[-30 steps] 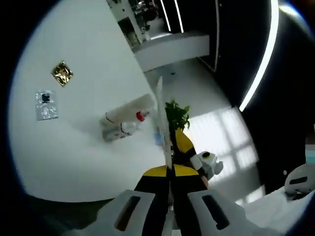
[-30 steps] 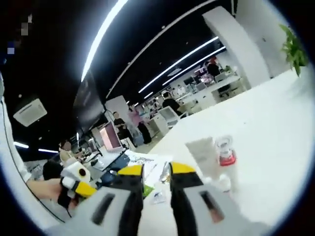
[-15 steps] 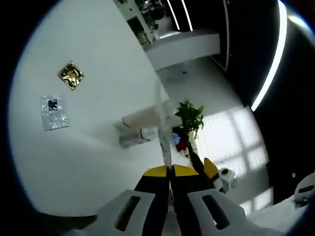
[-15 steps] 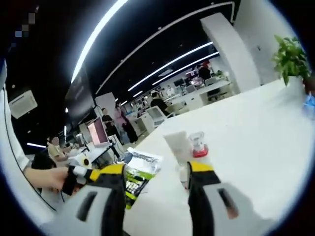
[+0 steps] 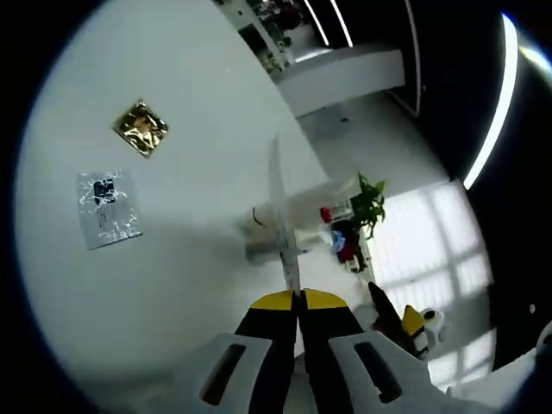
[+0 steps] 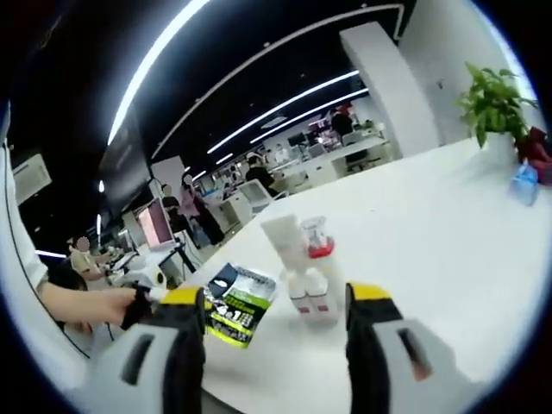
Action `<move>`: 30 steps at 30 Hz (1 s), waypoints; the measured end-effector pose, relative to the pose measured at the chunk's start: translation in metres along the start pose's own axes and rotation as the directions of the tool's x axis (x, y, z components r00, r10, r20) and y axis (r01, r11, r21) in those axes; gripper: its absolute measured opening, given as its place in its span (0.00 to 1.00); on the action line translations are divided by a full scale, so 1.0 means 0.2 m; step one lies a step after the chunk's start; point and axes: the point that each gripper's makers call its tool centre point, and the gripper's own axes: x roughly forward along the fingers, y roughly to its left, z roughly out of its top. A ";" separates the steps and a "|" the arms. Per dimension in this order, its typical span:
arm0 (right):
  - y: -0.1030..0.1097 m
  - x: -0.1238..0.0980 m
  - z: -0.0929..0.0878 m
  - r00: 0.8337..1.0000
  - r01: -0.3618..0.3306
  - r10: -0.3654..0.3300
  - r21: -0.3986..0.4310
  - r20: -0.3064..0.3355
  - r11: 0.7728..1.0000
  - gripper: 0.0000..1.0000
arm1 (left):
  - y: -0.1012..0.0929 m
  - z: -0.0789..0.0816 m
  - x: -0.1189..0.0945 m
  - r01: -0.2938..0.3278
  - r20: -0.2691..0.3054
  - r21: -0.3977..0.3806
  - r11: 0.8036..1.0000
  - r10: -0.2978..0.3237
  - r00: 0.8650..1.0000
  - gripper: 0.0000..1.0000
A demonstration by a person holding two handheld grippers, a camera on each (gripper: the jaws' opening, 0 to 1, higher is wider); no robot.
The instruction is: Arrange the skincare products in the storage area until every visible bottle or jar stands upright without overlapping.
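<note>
Bottles [image 6: 309, 276] upright between open right tongs [image 6: 274, 306]

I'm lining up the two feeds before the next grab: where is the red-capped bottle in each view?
Left gripper view: the red-capped bottle is right of centre, past the thin packet pinched in the left tongs.
Right gripper view: the bottle is at centre, beside a white tube, ahead of the open right tongs.
Shared landmark: the potted plant.
</note>
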 end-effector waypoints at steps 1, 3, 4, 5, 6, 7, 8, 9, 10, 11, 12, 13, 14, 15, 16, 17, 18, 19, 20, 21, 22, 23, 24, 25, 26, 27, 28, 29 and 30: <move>-0.01 -0.01 -0.01 1.000 0.005 -0.005 0.002 -0.002 1.000 0.70 | 0.01 0.00 0.01 -0.007 -0.003 0.002 1.000 0.007 1.000 0.00; -0.01 -0.02 -0.01 1.000 0.012 -0.012 0.001 -0.005 1.000 0.72 | 0.04 0.01 0.02 -0.018 -0.009 0.005 1.000 0.018 1.000 0.00; -0.01 -0.03 -0.02 1.000 0.014 -0.014 0.003 -0.005 1.000 0.73 | 0.05 0.01 0.03 -0.023 -0.012 0.006 1.000 0.023 1.000 0.00; -0.02 -0.04 -0.02 1.000 0.018 -0.018 0.004 -0.007 1.000 0.73 | 0.06 0.01 0.04 -0.026 -0.013 0.007 1.000 0.026 1.000 0.00; -0.02 -0.04 -0.03 1.000 0.022 -0.022 0.006 -0.008 1.000 0.74 | 0.06 0.02 0.05 -0.029 -0.016 0.009 1.000 0.029 0.999 0.00; -0.02 -0.05 -0.03 1.000 0.027 -0.027 0.008 -0.010 1.000 0.75 | 0.07 0.02 0.05 -0.033 -0.017 0.011 0.999 0.033 0.999 0.00; -0.03 -0.05 -0.04 0.999 0.031 -0.031 0.011 -0.011 0.999 0.75 | 0.08 0.02 0.06 -0.038 -0.019 0.014 0.999 0.039 0.999 0.00; -0.03 -0.06 -0.04 0.999 0.035 -0.035 0.015 -0.012 0.999 0.76 | 0.09 0.02 0.07 -0.042 -0.022 0.016 0.999 0.042 0.999 0.00; -0.04 -0.06 -0.05 0.999 0.038 -0.038 0.019 -0.012 0.999 0.76 | 0.10 0.02 0.08 -0.046 -0.023 0.015 0.999 0.046 0.999 0.00; -0.04 -0.06 -0.05 0.999 0.041 -0.041 0.021 -0.011 0.999 0.76 | 0.11 0.02 0.09 -0.051 -0.024 0.016 0.999 0.051 0.998 0.00; -0.04 -0.06 -0.05 0.999 0.043 -0.043 0.022 -0.010 0.999 0.76 | 0.12 0.02 0.10 -0.056 -0.026 0.017 0.998 0.056 0.998 0.00; -0.04 -0.07 -0.05 0.999 0.045 -0.045 0.022 -0.010 0.999 0.77 | 0.13 0.02 0.10 -0.064 -0.028 0.017 0.998 0.064 0.998 0.00; -0.05 -0.07 -0.05 0.999 0.049 -0.048 0.022 -0.010 0.999 0.77 | 0.14 0.02 0.11 -0.070 -0.030 0.019 0.997 0.070 0.997 0.00; -0.05 -0.07 -0.05 0.999 0.051 -0.050 0.022 -0.009 0.998 0.77 | 0.16 0.01 0.12 -0.081 -0.032 0.021 0.997 0.081 0.996 0.00; -0.05 -0.07 -0.05 0.999 0.053 -0.052 0.022 -0.008 0.998 0.77 | 0.17 0.01 0.12 -0.087 -0.034 0.022 0.996 0.088 0.996 0.00; -0.05 -0.08 -0.05 0.999 0.054 -0.054 0.024 -0.006 0.998 0.77 | 0.19 0.00 0.12 -0.097 -0.036 0.025 0.995 0.098 0.995 0.00; -0.06 -0.08 -0.05 0.998 0.056 -0.056 0.027 -0.006 0.998 0.77 | 0.21 0.00 0.13 -0.104 -0.038 0.022 0.994 0.105 0.994 0.00; -0.06 -0.08 -0.06 0.998 0.059 -0.058 0.029 -0.006 0.998 0.77 | 0.23 0.00 0.13 -0.120 -0.037 0.023 0.993 0.120 0.992 0.00; -0.06 -0.08 -0.06 0.998 0.060 -0.060 0.030 -0.006 0.998 0.77 | 0.24 0.00 0.13 -0.122 -0.035 0.022 0.992 0.123 0.992 0.00; -0.06 -0.09 -0.06 0.998 0.063 -0.063 0.032 -0.007 0.998 0.78 | 0.26 0.00 0.13 -0.130 -0.033 0.018 0.991 0.131 0.991 0.00; -0.06 -0.09 -0.06 0.998 0.065 -0.065 0.033 -0.007 0.997 0.78 | 0.27 -0.01 0.14 -0.136 -0.032 0.017 0.991 0.136 0.990 0.00; -0.07 -0.09 -0.07 0.998 0.067 -0.067 0.035 -0.007 0.997 0.78 | 0.29 -0.01 0.14 -0.150 -0.031 0.019 0.988 0.151 0.988 0.00; -0.07 -0.09 -0.07 0.998 0.068 -0.068 0.036 -0.006 0.997 0.78 | 0.30 -0.01 0.14 -0.159 -0.033 0.027 0.987 0.160 0.987 0.00; -0.07 -0.10 -0.07 0.998 0.070 -0.070 0.039 -0.006 0.997 0.78 | 0.31 -0.01 0.14 -0.170 -0.035 0.033 0.985 0.171 0.985 0.00; -0.07 -0.10 -0.07 0.997 0.071 -0.071 0.040 -0.005 0.997 0.78 | 0.32 -0.02 0.14 -0.184 -0.036 0.037 0.982 0.186 0.982 0.00; -0.07 -0.10 -0.07 0.997 0.073 -0.073 0.041 -0.005 0.996 0.78 | 0.33 -0.02 0.14 -0.198 -0.036 0.046 0.979 0.199 0.979 0.00; -0.07 -0.10 -0.07 0.997 0.074 -0.074 0.042 -0.005 0.996 0.78 | 0.36 -0.02 0.14 -0.231 -0.038 0.073 0.970 0.234 0.971 0.00; -0.08 -0.10 -0.07 0.997 0.075 -0.075 0.044 -0.005 0.996 0.78 | 0.38 -0.02 0.13 -0.251 -0.038 0.097 0.963 0.256 0.966 0.00; -0.08 -0.10 -0.07 0.997 0.076 -0.076 0.047 -0.004 0.996 0.78 | 0.38 -0.02 0.14 -0.261 -0.037 0.111 0.959 0.267 0.963 0.00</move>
